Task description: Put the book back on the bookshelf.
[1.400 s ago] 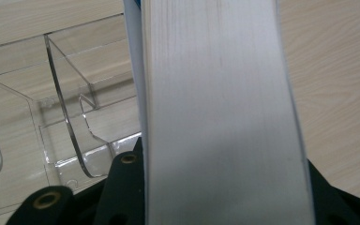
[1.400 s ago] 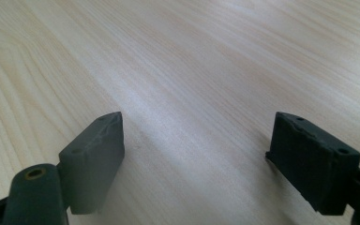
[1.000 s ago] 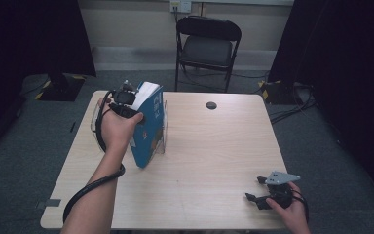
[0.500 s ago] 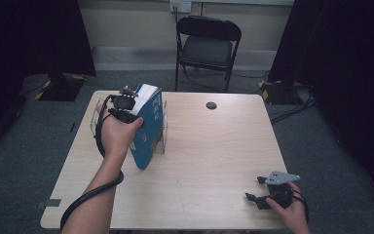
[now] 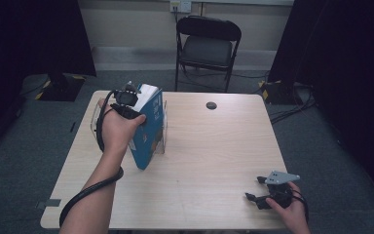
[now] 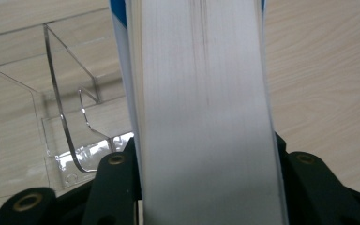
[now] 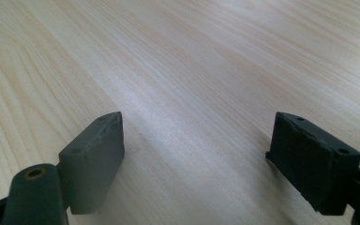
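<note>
A thick blue book (image 5: 148,127) stands tilted on the table (image 5: 214,161), leaning into a clear acrylic stand (image 5: 162,139). My left gripper (image 5: 126,97) reaches down over its top edge. In the left gripper view the white page edge of the book (image 6: 206,93) runs up between the jaws of the left gripper (image 6: 206,154). Those jaws have just been opening a little, but both still lie against the covers with no gap showing. My right gripper (image 5: 253,188) rests near the table's front right; it stands open (image 7: 194,131) over bare wood.
The clear stand (image 6: 65,122) has curved dividers just left of the book. A small black grommet (image 5: 211,105) sits at the far middle of the table. A folding chair (image 5: 207,48) stands behind the table, and dark curtains hang on both sides.
The left hand has edged slightly on the book's top. The book keeps its lean in the stand, and the right gripper has not moved.
</note>
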`<state>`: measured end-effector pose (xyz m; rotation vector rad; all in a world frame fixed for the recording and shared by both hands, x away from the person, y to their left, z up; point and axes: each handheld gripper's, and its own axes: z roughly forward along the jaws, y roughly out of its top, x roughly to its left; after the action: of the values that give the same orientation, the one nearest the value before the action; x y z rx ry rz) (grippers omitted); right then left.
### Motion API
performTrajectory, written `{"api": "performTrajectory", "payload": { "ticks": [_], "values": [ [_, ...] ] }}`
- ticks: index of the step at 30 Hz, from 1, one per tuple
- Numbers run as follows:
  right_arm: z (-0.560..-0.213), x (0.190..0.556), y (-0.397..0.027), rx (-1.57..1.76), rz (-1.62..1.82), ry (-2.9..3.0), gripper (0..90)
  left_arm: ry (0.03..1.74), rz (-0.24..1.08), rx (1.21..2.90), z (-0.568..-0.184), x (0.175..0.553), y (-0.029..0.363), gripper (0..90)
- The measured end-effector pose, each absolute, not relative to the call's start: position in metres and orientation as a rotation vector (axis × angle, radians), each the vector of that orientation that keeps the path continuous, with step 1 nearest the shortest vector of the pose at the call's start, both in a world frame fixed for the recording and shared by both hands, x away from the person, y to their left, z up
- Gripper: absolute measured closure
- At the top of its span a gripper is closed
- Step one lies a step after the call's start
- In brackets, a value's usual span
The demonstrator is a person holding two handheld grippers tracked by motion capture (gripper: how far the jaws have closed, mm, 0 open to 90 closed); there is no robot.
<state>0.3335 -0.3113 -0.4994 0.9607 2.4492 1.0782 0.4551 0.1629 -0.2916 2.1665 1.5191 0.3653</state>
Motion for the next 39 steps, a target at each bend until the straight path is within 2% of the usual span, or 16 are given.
{"api": "performTrajectory", "payload": {
  "ticks": [4,6,11,23,39],
  "values": [
    [-0.499,0.334,-0.311,0.961,1.078,2.450,17.6,1.525,0.362,2.190,-0.294,0.459,0.161,55.5],
    [-0.499,0.334,-0.311,0.961,1.078,2.449,17.6,1.552,0.320,2.193,-0.299,0.461,0.161,58.9],
    [-0.499,0.334,-0.311,0.958,1.078,2.448,17.6,1.576,0.346,2.167,-0.299,0.459,0.157,61.6],
    [-0.499,0.334,-0.311,0.959,1.078,2.448,17.6,1.620,0.358,2.136,-0.293,0.462,0.153,62.1],
    [-0.500,0.334,-0.311,0.961,1.083,2.450,17.6,1.674,0.369,2.063,-0.296,0.486,0.148,62.0]
  ]
}}
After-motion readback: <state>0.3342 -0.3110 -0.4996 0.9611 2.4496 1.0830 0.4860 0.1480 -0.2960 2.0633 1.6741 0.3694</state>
